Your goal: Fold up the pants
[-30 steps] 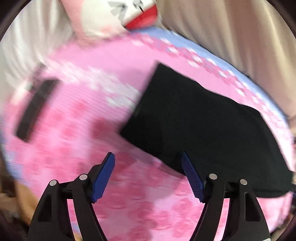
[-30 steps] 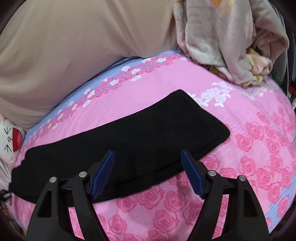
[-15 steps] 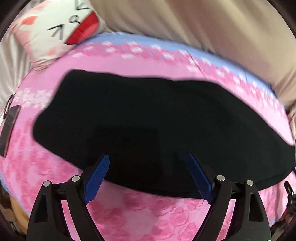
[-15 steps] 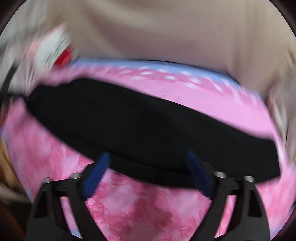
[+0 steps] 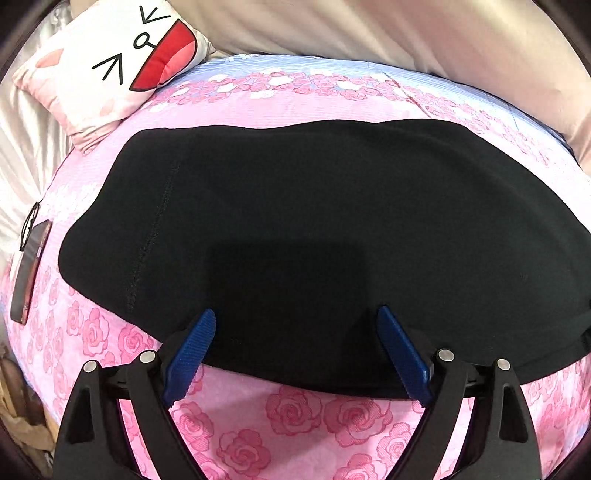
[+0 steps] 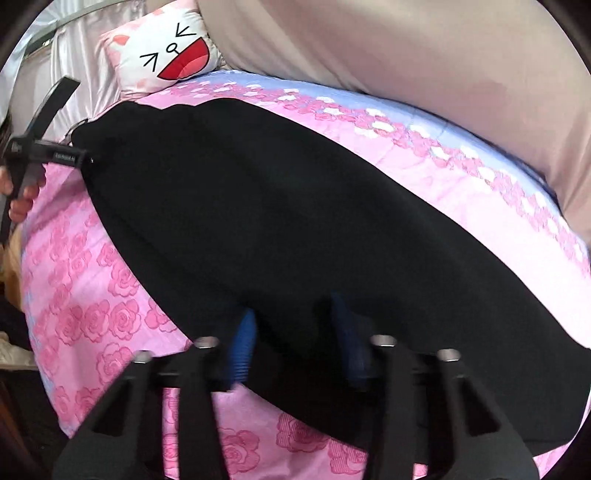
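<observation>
Bed: pink rose-print bed cover (image 5: 295,424) with a blue band along its far edge filled my view, a beige cloth (image 5: 406,33) bunched up behind it.
Pants: black pants (image 5: 314,229) lay flat across the bed as one long folded strip, a stitched seam running near their left end.
Pillow: white pillow (image 5: 110,62) with a cartoon laughing face sat at the far left corner, just off the pants.
Left hand-held gripper (image 5: 295,350): I had its blue pads spread wide and still widening over the near edge of the pants, nothing pinched between them.
Right hand-held gripper (image 6: 295,343): its jaws had just been closing, with the near hem of the pants between them; I could not tell through the blur whether the pads pressed yet.
Phone-like dark slab (image 5: 29,273): flat at the bed's left edge.
</observation>
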`<state>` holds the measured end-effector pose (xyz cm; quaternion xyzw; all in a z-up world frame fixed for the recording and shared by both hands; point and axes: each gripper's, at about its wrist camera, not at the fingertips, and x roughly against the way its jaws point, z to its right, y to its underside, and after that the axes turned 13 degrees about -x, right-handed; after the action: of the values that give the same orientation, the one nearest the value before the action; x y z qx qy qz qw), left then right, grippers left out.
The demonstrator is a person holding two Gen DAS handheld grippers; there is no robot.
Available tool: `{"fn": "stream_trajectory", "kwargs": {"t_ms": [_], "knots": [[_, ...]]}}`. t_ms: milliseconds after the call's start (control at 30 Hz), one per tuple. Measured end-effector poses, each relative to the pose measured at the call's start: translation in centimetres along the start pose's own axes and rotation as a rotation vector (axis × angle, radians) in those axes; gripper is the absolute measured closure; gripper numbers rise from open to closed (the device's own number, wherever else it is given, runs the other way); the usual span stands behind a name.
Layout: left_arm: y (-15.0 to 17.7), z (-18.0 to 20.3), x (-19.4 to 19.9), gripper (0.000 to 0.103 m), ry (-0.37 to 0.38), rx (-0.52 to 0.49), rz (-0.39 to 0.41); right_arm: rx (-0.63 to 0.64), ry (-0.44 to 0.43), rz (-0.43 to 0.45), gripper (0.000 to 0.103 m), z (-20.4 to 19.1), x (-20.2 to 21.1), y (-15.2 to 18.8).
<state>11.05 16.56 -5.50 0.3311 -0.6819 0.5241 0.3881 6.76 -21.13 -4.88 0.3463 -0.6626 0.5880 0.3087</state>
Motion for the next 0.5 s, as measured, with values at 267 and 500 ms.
{"fn": "stream_trajectory", "kwargs": {"t_ms": [267,500], "knots": [[1.8,-0.4,0.8,0.010,-0.029,-0.063,-0.023,-0.061,-0.106,-0.032,0.085,0.0,2.9,4.2],[0.2,0.4,3.7,0.011,0.005,0.016,0.029,-0.001,0.039,0.095,0.065,1.0,5.1,3.2]]}}
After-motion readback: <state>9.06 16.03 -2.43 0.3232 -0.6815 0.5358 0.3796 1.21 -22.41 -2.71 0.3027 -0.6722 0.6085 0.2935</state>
